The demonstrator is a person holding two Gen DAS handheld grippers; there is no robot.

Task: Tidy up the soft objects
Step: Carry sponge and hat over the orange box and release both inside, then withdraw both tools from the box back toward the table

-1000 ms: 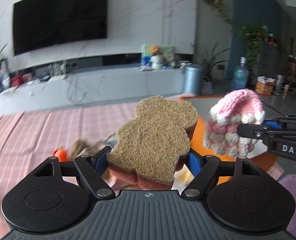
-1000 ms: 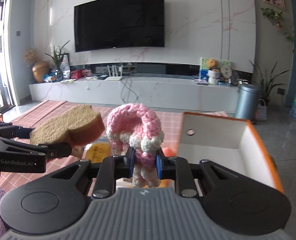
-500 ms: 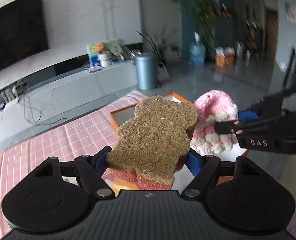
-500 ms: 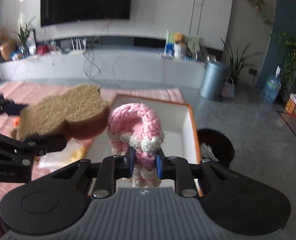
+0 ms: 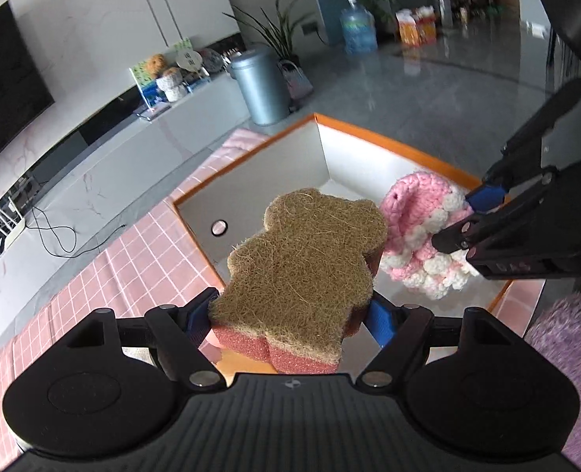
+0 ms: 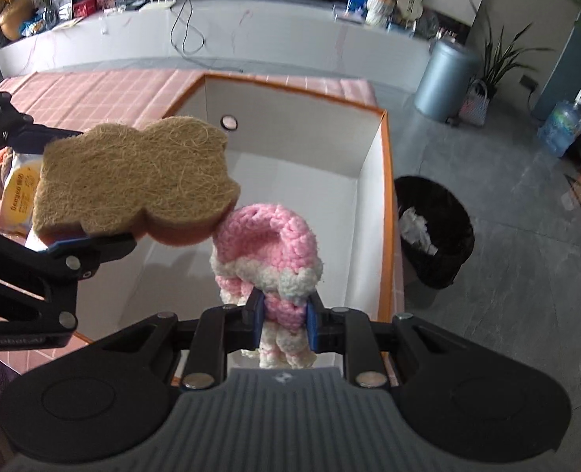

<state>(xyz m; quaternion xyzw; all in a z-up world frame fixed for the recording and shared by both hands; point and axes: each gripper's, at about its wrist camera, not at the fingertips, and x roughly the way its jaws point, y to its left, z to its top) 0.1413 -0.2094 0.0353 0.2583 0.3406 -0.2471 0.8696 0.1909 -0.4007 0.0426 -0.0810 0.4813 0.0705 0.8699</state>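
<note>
Left gripper (image 5: pixel 290 314): jaws clenched on bear-shaped sponge (image 5: pixel 302 263), fibre side up, held over near edge of orange-rimmed box (image 5: pixel 388 141). Right gripper (image 6: pixel 283 318): jaws clamped on lower part of pink-and-white crochet toy (image 6: pixel 269 251), hanging above the box's white interior. Sponge edge touching or just beside toy's top. Box sits on pink checked worktop (image 5: pixel 133 259). Yellow packet (image 6: pixel 19 192) on worktop left of box. Farther out on floor: black bin (image 6: pixel 434 232), grey bin (image 6: pixel 445 74).
</note>
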